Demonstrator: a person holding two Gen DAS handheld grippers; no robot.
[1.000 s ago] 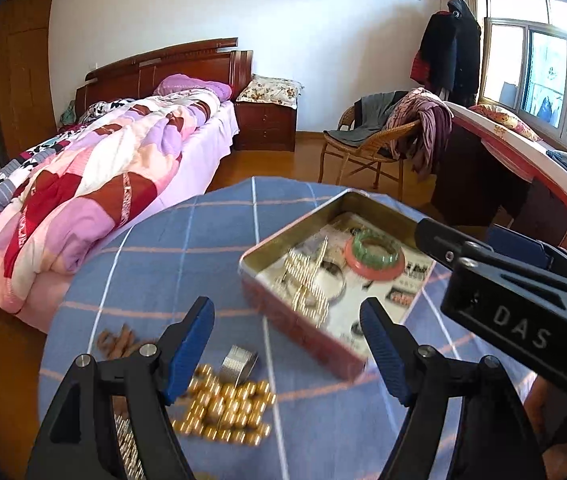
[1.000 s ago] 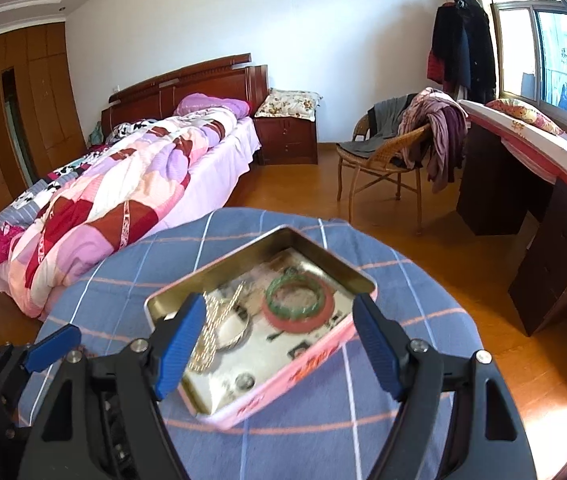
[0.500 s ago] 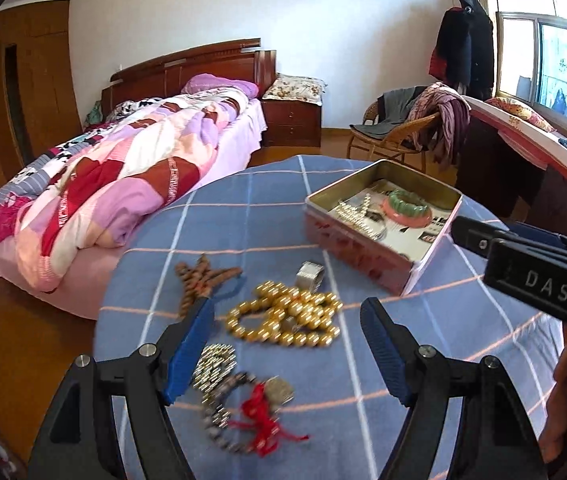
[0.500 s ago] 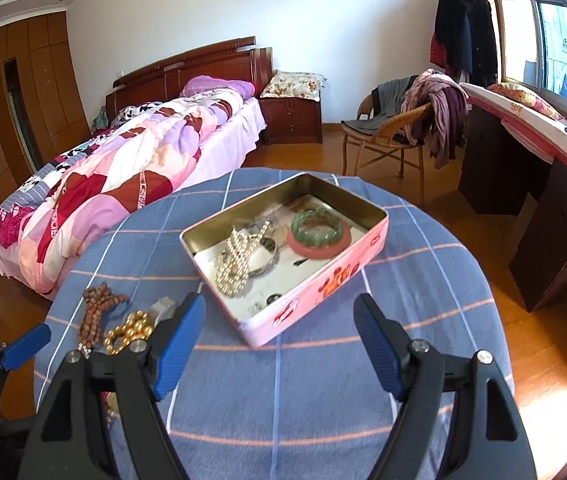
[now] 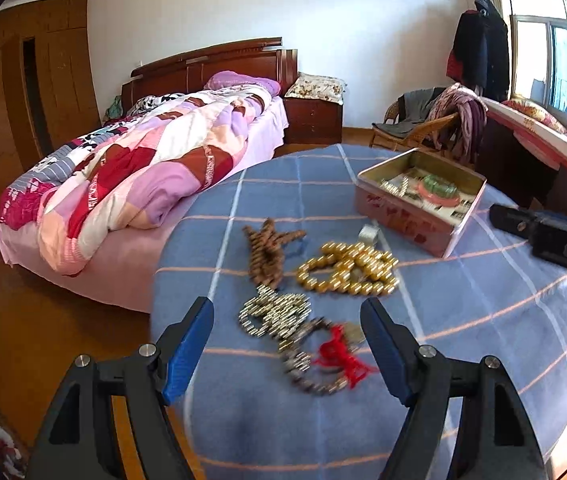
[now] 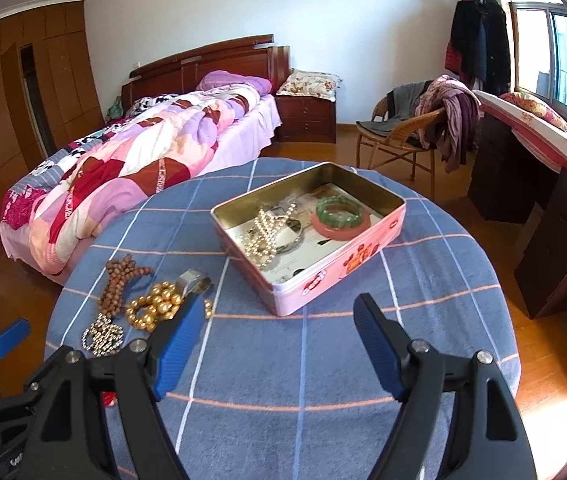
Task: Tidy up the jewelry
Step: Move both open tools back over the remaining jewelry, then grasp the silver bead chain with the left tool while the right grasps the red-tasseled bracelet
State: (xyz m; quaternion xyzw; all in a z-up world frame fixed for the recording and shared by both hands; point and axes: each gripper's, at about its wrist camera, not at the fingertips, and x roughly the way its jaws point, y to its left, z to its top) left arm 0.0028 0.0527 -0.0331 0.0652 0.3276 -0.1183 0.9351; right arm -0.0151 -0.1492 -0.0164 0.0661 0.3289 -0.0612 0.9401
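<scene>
Table (image 6: 323, 364): round, under a blue cloth with pale and orange check lines.

Tin (image 6: 367, 252): pink, open, on the far half of the table. Inside it lie a pearl string (image 6: 264, 236), a metal bangle (image 6: 297, 236) and a green bangle (image 6: 341, 210) resting on a pink ring (image 6: 323, 229).

Loose jewelry, left of the tin on the cloth:
- brown beads (image 5: 265, 250), farthest left
- gold beads (image 5: 349, 270), just right of the brown beads
- silver band (image 5: 369, 233), at the far edge of the gold beads, near the tin's corner
- silver beads (image 5: 275, 314), nearer than the gold beads
- dark bead bracelet with red tassel (image 5: 337, 360), nearest, touching the silver beads

Left gripper (image 5: 287, 344): fingers wide, holding nothing, above the silver beads and the tasselled bracelet.

Right gripper (image 6: 279, 340): fingers wide, holding nothing, above bare cloth on the near side of the tin; its left finger covers part of the gold beads in its own view.

Room: bed (image 6: 131, 168) with patchwork quilt at far left, chair (image 6: 403, 140) draped with clothes at far right.
</scene>
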